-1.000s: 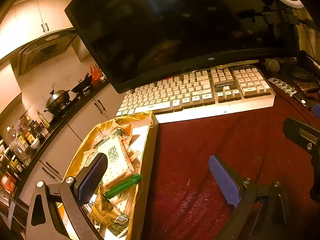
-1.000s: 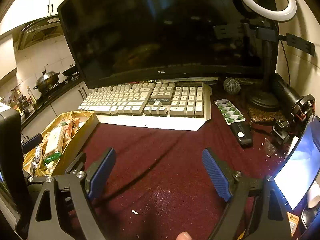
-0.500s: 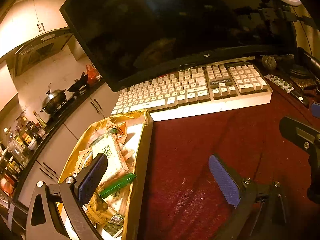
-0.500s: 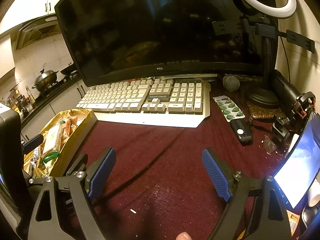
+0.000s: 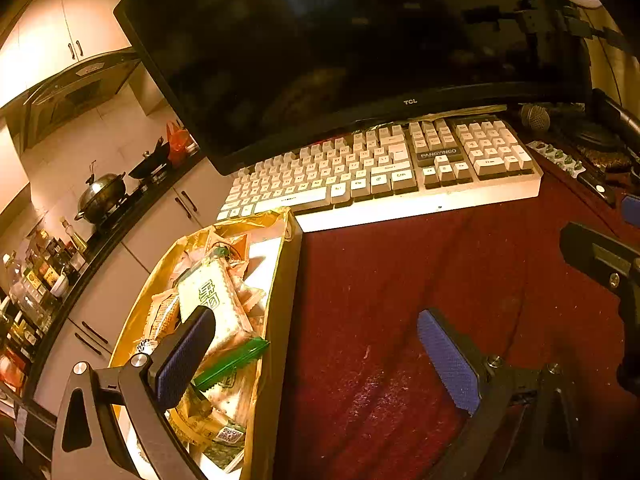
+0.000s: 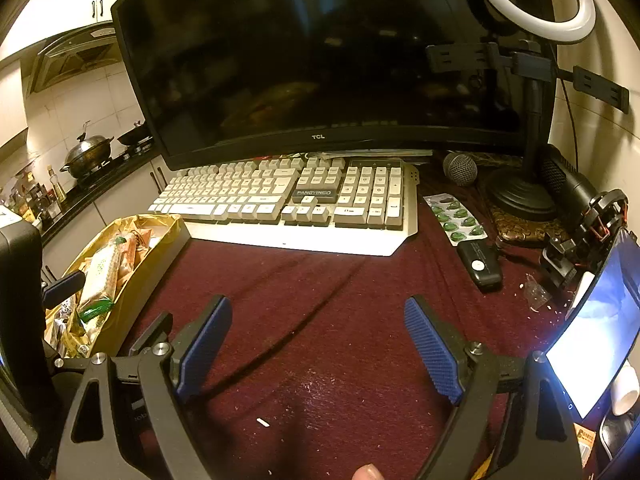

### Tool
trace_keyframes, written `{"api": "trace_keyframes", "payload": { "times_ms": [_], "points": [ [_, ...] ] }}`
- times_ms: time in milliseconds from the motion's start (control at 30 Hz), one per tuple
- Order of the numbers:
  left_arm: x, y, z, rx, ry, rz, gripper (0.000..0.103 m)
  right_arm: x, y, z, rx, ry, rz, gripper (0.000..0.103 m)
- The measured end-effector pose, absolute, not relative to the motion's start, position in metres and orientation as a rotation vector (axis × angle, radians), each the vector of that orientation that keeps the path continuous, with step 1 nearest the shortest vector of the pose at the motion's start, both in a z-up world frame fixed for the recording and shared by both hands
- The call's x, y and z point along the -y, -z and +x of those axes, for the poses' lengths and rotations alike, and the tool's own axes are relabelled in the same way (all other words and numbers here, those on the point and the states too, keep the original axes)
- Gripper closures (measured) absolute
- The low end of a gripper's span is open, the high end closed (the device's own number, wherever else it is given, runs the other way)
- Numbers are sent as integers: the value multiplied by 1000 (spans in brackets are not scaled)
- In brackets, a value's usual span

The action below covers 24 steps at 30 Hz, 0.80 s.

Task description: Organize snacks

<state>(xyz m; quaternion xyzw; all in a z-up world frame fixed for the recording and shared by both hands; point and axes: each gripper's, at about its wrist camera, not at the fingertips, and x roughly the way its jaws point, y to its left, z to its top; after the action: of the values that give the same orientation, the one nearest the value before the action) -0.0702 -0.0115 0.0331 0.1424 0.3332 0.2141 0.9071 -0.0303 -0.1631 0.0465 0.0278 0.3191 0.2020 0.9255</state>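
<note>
Two low wrist views toward shared keyboard, monitor.

A dark red cloth-covered table carried a white keyboard at the far side, a gold snack box at the left edge, and a green blister pack beside a black remote on the right.

Right tongs gape over red cloth.
</note>
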Motion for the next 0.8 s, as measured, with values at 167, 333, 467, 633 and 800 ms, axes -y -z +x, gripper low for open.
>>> {"api": "trace_keyframes", "payload": {
  "times_ms": [167, 333, 467, 633, 800],
  "points": [
    [11, -33, -70, -690, -443, 289, 1, 163, -46, -30, -662, -417, 55, 16],
    [12, -33, -70, -694, -441, 288, 1, 162, -47, -31, -657, -417, 51, 15],
    [11, -33, -70, -696, -441, 289, 1, 162, -47, -31, -659, -416, 51, 15],
    [10, -32, -68, -703, -438, 285, 1, 162, -47, -31, -657, -415, 52, 15],
    [7, -29, -65, -755, -371, 244, 1, 163, -47, -30, -656, -415, 56, 15]
  ]
}}
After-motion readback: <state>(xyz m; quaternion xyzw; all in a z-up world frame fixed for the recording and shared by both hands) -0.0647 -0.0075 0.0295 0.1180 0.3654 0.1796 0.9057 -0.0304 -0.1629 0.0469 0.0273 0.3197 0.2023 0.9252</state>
